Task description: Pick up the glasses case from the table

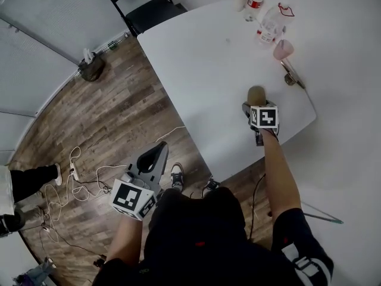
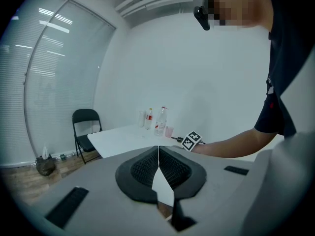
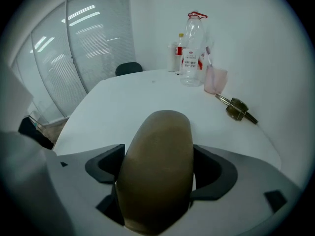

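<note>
Straddling the brown glasses case (image 3: 157, 176), the right tongs (image 3: 161, 173) stand wide apart, their pads not pressing it. The case lies on the white tabletop (image 3: 123, 102), near the person's edge. The left tongs (image 2: 158, 167) are closed on nothing, away from the tabletop. At the far edge stand a clear bottle (image 3: 193, 53) with a red label, a smaller red-labelled bottle (image 3: 180, 45), a white cup (image 3: 171, 50) and a pink cup (image 3: 215, 80). Their contents and print cannot be made out.
</note>
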`<act>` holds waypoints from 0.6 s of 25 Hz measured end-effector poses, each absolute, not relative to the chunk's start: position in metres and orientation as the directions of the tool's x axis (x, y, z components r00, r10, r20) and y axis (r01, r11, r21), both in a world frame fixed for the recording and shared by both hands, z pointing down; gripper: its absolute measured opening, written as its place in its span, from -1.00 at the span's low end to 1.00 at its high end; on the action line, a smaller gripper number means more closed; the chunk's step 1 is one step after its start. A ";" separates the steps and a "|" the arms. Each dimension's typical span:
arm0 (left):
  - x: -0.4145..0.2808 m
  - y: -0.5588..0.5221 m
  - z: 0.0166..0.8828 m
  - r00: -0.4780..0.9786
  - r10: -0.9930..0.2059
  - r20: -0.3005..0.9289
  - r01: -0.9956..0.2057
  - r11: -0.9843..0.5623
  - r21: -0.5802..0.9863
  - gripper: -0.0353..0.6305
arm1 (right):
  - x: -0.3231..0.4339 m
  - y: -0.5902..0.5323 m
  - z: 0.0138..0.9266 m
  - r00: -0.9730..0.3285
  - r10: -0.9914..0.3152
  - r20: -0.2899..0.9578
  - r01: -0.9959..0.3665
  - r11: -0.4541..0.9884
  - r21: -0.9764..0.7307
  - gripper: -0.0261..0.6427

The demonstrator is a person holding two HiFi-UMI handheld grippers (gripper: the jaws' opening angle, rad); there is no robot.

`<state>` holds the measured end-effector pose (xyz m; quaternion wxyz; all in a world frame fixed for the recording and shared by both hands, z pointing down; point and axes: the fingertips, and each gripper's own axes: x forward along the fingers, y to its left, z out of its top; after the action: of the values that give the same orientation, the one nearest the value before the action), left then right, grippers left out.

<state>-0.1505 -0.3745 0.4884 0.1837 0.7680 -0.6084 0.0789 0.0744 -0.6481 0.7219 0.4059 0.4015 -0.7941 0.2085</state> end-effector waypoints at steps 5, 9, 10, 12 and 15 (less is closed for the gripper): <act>-0.155 -0.377 0.491 0.252 -0.904 0.347 -0.963 -0.196 0.187 -0.82 | 0.072 -0.653 0.735 -0.338 -0.465 0.818 -0.834 0.551 -0.032 0.28; -0.158 -0.374 0.492 0.264 -0.900 0.346 -0.959 -0.207 0.193 -0.82 | 0.070 -0.652 0.736 -0.349 -0.473 0.809 -0.848 0.526 -0.058 0.28; -0.158 -0.374 0.492 0.267 -0.899 0.346 -0.958 -0.210 0.195 -0.82 | 0.070 -0.652 0.736 -0.351 -0.473 0.808 -0.849 0.525 -0.062 0.29; -0.157 -0.373 0.492 0.276 -0.898 0.344 -0.956 -0.219 0.196 -0.82 | 0.070 -0.653 0.735 -0.349 -0.477 0.806 -0.851 0.522 -0.059 0.28; -0.153 -0.372 0.490 0.289 -0.895 0.338 -0.953 -0.234 0.194 -0.82 | 0.072 -0.653 0.731 -0.350 -0.506 0.788 -0.856 0.515 -0.049 0.28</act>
<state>-0.1535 -0.3718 0.4895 0.1829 0.7817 -0.5910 0.0782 0.0722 -0.6534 0.7312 0.3714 0.4326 -0.7871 0.2353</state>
